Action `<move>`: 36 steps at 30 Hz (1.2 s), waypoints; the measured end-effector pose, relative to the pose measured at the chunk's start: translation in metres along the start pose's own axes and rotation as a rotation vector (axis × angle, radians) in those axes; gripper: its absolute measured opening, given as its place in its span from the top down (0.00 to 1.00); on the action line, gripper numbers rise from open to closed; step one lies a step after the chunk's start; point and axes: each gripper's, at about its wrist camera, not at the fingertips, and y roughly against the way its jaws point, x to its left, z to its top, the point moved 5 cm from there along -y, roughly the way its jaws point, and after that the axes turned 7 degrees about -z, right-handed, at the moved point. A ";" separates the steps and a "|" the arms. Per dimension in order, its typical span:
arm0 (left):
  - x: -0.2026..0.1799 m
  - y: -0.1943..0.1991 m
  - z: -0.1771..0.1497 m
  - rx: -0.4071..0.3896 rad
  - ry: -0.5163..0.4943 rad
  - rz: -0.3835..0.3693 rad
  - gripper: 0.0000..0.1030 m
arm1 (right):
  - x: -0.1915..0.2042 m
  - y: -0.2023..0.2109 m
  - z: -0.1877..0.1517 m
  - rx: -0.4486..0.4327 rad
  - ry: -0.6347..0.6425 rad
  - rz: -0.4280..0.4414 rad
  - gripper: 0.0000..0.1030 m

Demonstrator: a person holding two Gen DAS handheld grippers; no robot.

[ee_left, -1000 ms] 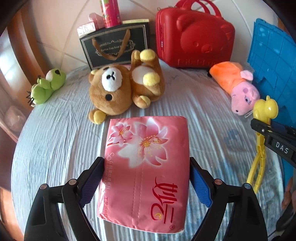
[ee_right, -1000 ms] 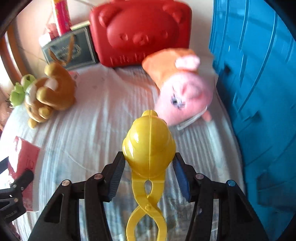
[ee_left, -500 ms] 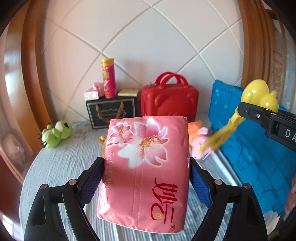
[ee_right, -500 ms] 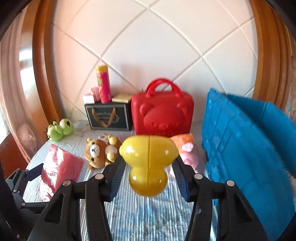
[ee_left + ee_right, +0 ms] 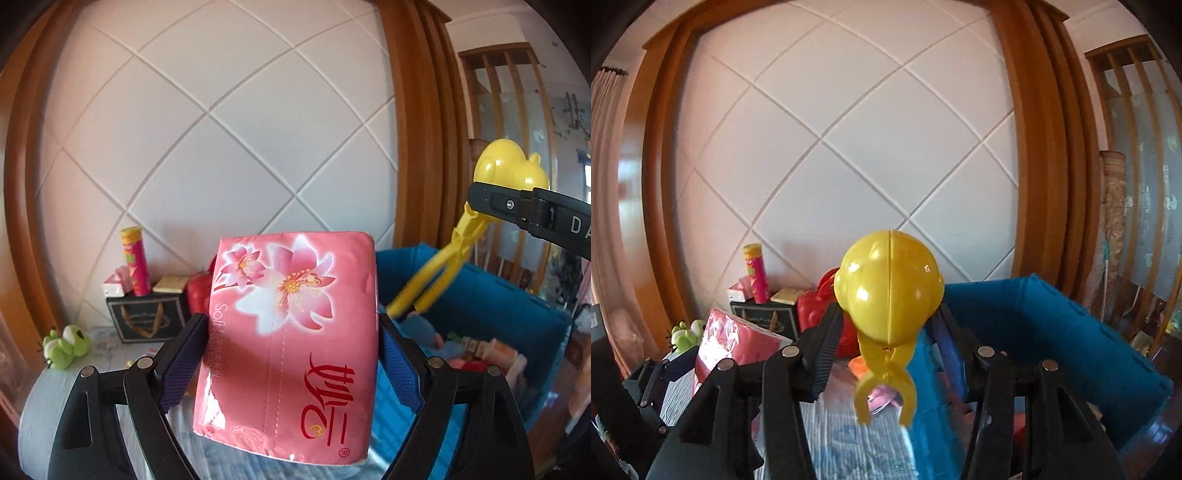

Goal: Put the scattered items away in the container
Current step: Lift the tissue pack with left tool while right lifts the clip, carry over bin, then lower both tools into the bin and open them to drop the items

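My left gripper (image 5: 290, 354) is shut on a pink tissue pack (image 5: 291, 332) with a flower print, held up in the air above the table. My right gripper (image 5: 888, 328) is shut on a yellow duck-shaped clip toy (image 5: 888, 291), its handles hanging down; it also shows in the left wrist view (image 5: 506, 170), raised at the upper right. The blue crate (image 5: 1071, 332) stands to the right, with several items inside (image 5: 487, 354). The tissue pack shows at the left of the right wrist view (image 5: 735, 343).
A green frog plush (image 5: 66, 345) lies at the table's left. A black gift bag (image 5: 147, 317), a pink can (image 5: 135, 260) and a red bear case (image 5: 820, 314) stand at the back by the wall. An orange-and-pink plush (image 5: 857, 365) lies behind the clip.
Both grippers have risen from the table with their loads and tilted upward. The blue crate's inside has come into view on the right. The teddy bear has dropped out of sight.
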 end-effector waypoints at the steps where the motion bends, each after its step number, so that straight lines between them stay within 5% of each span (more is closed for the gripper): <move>1: -0.019 -0.005 0.006 -0.002 -0.003 -0.014 0.15 | -0.019 -0.001 0.005 -0.004 -0.006 -0.012 0.52; 12: -0.182 -0.068 0.031 0.055 -0.031 -0.052 0.15 | -0.180 -0.041 -0.020 0.117 -0.023 -0.057 0.52; 19: -0.219 -0.093 0.021 0.123 -0.030 -0.031 0.14 | -0.225 -0.061 -0.042 0.182 -0.038 -0.026 0.52; 30: -0.219 -0.117 0.003 0.209 0.001 0.002 0.11 | -0.245 -0.082 -0.055 0.227 -0.047 -0.008 0.51; 32: -0.217 -0.121 -0.002 0.230 0.018 -0.002 0.10 | -0.248 -0.085 -0.059 0.233 -0.052 -0.007 0.43; 35: -0.215 -0.126 -0.008 0.269 0.041 -0.014 0.10 | -0.251 -0.086 -0.062 0.239 -0.057 -0.015 0.17; 36: -0.215 -0.127 -0.010 0.275 0.043 -0.013 0.09 | -0.252 -0.086 -0.062 0.239 -0.055 -0.020 0.17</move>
